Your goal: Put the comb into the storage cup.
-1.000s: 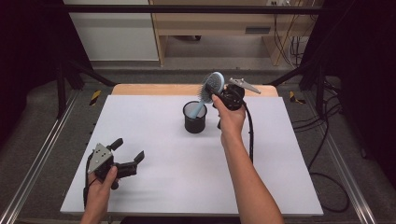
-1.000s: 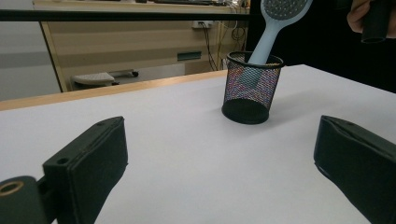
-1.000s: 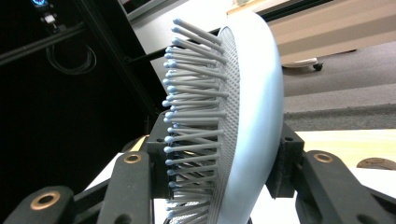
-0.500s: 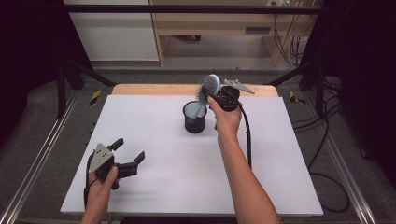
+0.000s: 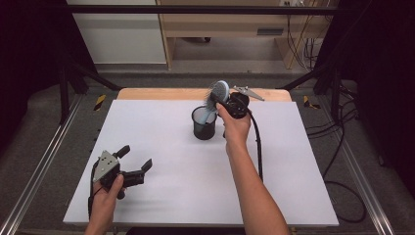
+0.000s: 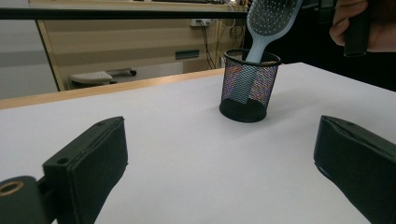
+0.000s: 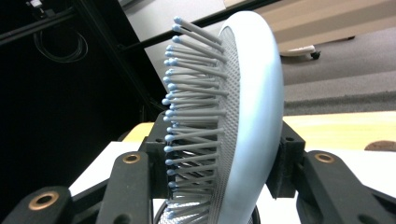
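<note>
Right tongs [image 5: 220, 100] clamped on a hairbrush [image 5: 219, 93] (handle inside the mesh cup [image 5: 204, 123]); left tongs [image 5: 132, 159] spread apart, low over the white worktop [image 5: 161, 147].

Both forearms are seen bare, with no sleeve reaching the wrists. The left gripper [image 5: 131, 164] is built in black, with two blocky fingers [image 6: 88, 168] of matte black and a grey three-cornered plate [image 5: 105, 163] fixed on top. Brass-coloured round fittings are set into the black arms of the right gripper [image 7: 224, 172]. A thick black cable [image 5: 256, 142] is trailed from the right gripper, and a thinner black one from the left.
</note>
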A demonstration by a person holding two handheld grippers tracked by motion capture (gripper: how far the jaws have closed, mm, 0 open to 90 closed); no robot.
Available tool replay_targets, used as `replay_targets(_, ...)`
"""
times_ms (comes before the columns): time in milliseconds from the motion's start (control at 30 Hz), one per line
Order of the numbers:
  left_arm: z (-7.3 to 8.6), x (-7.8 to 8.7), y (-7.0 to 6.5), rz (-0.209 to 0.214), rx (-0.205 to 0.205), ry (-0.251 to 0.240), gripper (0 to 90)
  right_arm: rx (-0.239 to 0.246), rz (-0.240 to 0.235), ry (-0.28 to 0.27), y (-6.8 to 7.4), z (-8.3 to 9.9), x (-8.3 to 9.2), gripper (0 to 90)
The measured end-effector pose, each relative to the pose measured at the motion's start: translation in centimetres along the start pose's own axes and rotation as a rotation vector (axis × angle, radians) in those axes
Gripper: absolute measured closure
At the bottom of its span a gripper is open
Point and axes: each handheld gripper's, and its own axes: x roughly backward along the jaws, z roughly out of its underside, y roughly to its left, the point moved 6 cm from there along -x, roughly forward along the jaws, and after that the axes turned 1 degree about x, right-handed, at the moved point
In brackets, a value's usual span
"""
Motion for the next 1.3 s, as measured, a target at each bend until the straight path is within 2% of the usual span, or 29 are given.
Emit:
replay_targets(233, 0.0, 0.0, -0.1, 0.003, -0.004, 0.003, 3.1, -0.031, 0.011, 0.01, -0.9, 0.8, -0.1, 53.1)
replay_targets(767, 0.0, -0.1, -0.1, 0.005, -0.002, 0.002, 3.1, -0.06, 0.008, 0.012, -1.4, 1.0, -0.3, 51.9)
replay_targets(1133, 0.1, -0.2, -0.2, 0.009, 0.001, 0.009, 3.1, -0.113, 0.014, 0.006, -2.5, 1.3, 0.0, 50.3)
replay_targets(1300, 0.2, -0.2, -0.1, 0.008, 0.003, 0.009, 3.1, -0.111, 0.012, 0.005, -2.7, 1.4, 0.1, 49.7)
